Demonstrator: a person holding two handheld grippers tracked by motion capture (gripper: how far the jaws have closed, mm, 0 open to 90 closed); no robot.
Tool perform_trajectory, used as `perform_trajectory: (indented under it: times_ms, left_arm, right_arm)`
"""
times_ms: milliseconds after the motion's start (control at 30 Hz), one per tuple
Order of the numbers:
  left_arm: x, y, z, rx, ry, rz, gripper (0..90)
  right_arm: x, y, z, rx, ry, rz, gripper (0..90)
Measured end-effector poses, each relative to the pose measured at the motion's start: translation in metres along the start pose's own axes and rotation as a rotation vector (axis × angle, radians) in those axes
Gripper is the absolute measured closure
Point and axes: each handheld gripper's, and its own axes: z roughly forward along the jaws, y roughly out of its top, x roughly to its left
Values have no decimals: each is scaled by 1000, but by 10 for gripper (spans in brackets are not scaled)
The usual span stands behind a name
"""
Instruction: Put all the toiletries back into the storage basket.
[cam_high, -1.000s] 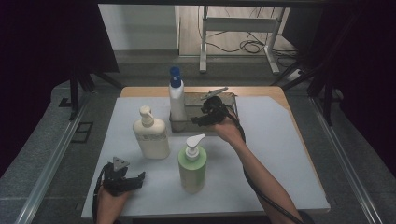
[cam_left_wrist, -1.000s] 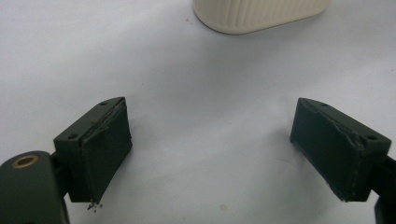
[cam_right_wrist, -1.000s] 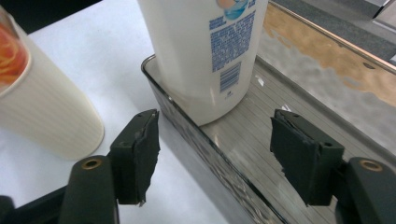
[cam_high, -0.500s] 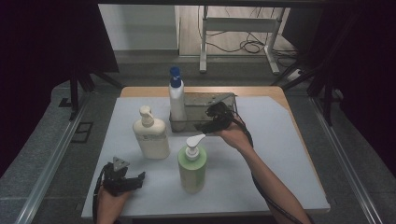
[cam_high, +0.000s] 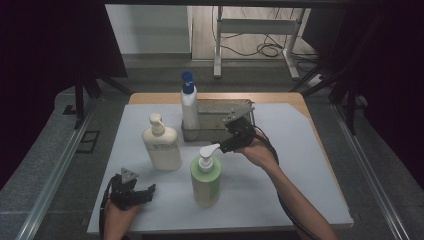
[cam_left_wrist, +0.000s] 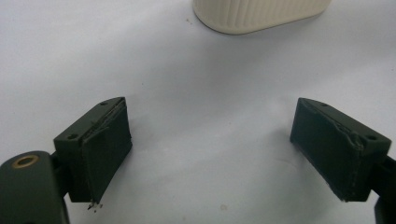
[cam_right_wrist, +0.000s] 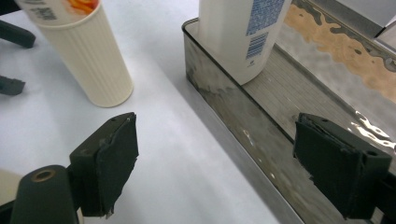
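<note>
We find the right gripper (cam_high: 223, 148) by the metal tray's (cam_high: 215, 134) front wall, its jaws just spread and holding nothing, freed for the green bottle (cam_high: 205, 177).

- Tray (cam_right_wrist: 261, 140): brushed metal is shown, glossy and mirror-like on its wall.
- White bottle (cam_right_wrist: 238, 32): smooth plastic with a printed paper label.
- Cream bottle (cam_right_wrist: 88, 60): matt, finely ribbed plastic.
- Green bottle (cam_high: 206, 180): smooth plastic.
- Table sheet (cam_left_wrist: 196, 70): matt, pale, lightly speckled.
- Pads (cam_right_wrist: 119, 163): matt black rubber, frayed at the edges.
</note>
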Motion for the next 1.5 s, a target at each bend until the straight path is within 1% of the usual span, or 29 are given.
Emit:
perform_trajectory:
  times_ms: [133, 233, 367, 467, 600, 667, 800, 900, 1000, 1133, 1300, 1400, 1500]
  left_arm:
    - [0, 0, 0, 0, 0, 0, 119]
    - [0, 0, 0, 0, 0, 0, 119]
    - [0, 0, 0, -1, 1, 0, 119]
    - [0, 0, 0, -1, 1, 0, 120]
    - [0, 0, 0, -1, 2, 0, 120]
    - [0, 0, 0, 0, 2, 1, 119]
    - [0, 0, 0, 0, 2, 1, 119]
    - [0, 0, 0, -1, 2, 0, 120]
    - [0, 0, 0, 0, 1, 1, 120]
    - [0, 0, 0, 0, 1, 1, 120]
    - [0, 0, 0, 0, 1, 1, 120]
    - [0, 0, 0, -2, 1, 4, 120]
    - [0, 0, 0, 0, 1, 5, 120]
  right_arm:
    - [3, -6, -6, -10, 3, -16, 132]
    - [5, -11, -9, -13, 0, -16, 65]
    - [6, -20, -14, -23, 2, -12, 10]
    - [7, -28, -17, -21, 19, 1, 2]
    - [9, -38, -20, -25, 56, 31, 0]
    - [10, -43, -21, -28, 69, 31, 0]
    - [11, -52, -24, -42, 75, 3, 0]
    - [13, -59, -27, -64, 82, 4, 0]
    - [16, -65, -29, -71, 99, 10, 0]
    - [22, -74, -32, -76, 126, 10, 0]
    - [32, -82, -37, -80, 165, 6, 0]
    - [40, -84, -41, -95, 186, -4, 0]
    - [47, -83, -43, -97, 198, -23, 0]
